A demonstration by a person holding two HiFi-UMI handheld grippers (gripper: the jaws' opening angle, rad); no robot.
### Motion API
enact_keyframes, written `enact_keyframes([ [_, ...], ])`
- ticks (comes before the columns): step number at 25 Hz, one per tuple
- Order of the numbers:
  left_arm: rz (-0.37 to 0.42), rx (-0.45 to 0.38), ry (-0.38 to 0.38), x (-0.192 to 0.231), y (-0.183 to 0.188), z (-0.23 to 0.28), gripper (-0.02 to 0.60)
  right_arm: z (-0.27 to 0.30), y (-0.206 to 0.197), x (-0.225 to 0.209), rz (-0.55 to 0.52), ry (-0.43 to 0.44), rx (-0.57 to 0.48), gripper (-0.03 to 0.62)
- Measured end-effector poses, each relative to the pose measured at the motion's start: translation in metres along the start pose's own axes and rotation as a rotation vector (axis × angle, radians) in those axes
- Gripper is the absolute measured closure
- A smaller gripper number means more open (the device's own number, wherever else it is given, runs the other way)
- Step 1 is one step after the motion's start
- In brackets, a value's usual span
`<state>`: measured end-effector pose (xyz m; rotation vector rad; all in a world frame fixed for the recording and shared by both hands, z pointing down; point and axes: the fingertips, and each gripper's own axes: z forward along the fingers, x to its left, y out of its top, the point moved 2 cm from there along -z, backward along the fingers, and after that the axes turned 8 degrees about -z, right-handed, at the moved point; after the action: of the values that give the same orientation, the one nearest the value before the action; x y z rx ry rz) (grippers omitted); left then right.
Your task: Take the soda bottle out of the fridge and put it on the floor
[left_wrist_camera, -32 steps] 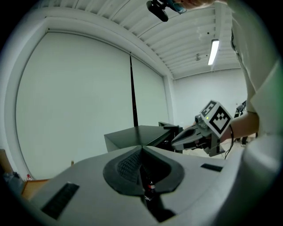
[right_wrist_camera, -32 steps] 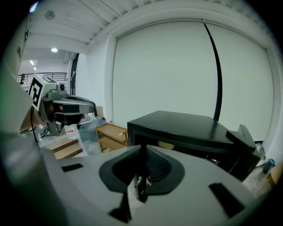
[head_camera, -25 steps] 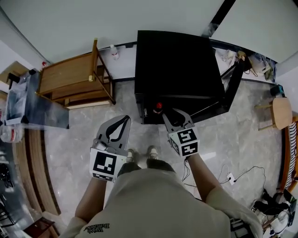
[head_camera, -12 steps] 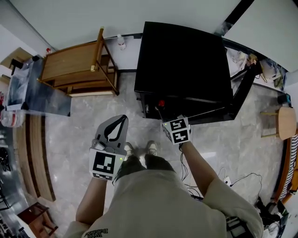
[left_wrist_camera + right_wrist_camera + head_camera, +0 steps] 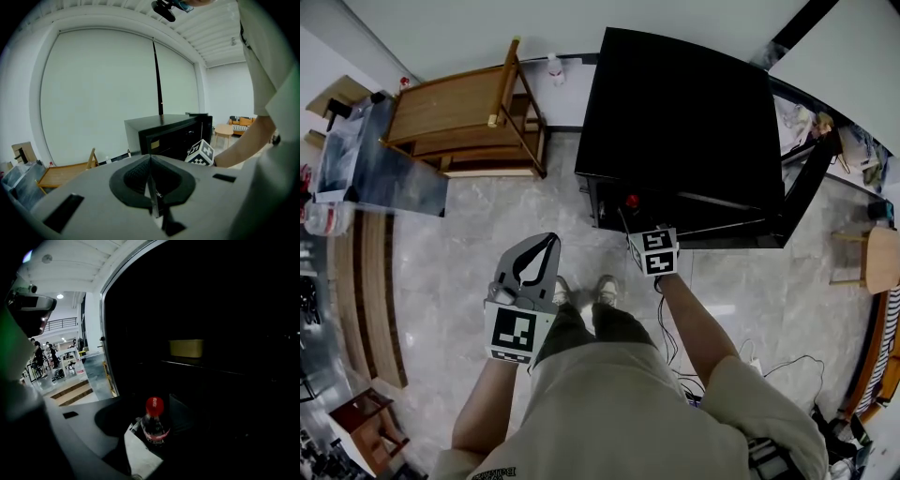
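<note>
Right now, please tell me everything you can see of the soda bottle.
The soda bottle looks like clear plastic holding a dark drink, with a red screw cap and a reddish label band below the neck. It stands upright, cap on, low inside the open black fridge, near its front edge. It is between the jaws of the right hand-held gripper, which have just been opening; the pads do not seem to press on it. Its base is lost in the dark.

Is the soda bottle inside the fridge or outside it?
Inside: the soda bottle stands upright, red cap up, within the dark interior of the fridge.
</note>
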<state>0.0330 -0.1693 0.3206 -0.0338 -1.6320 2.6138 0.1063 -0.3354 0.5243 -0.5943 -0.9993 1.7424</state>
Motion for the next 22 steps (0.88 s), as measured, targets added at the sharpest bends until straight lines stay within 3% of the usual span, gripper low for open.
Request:
enact_keyframes([
  [8, -0.015, 0.024, 0.011, -0.002, -0.012, -0.005, 0.575, 0.021, -0.017, -0.004, 0.017, -0.048, -0.001, 0.416],
  [11, -0.017, 0.034, 0.013, -0.001, -0.016, -0.006, 0.575, 0.023, -0.019, -0.005, 0.010, -0.062, -0.017, 0.460],
  [22, -0.020, 0.043, 0.007, 0.003, -0.021, -0.007, 0.575, 0.020, -0.017, -0.008, -0.011, -0.092, -0.015, 0.484],
])
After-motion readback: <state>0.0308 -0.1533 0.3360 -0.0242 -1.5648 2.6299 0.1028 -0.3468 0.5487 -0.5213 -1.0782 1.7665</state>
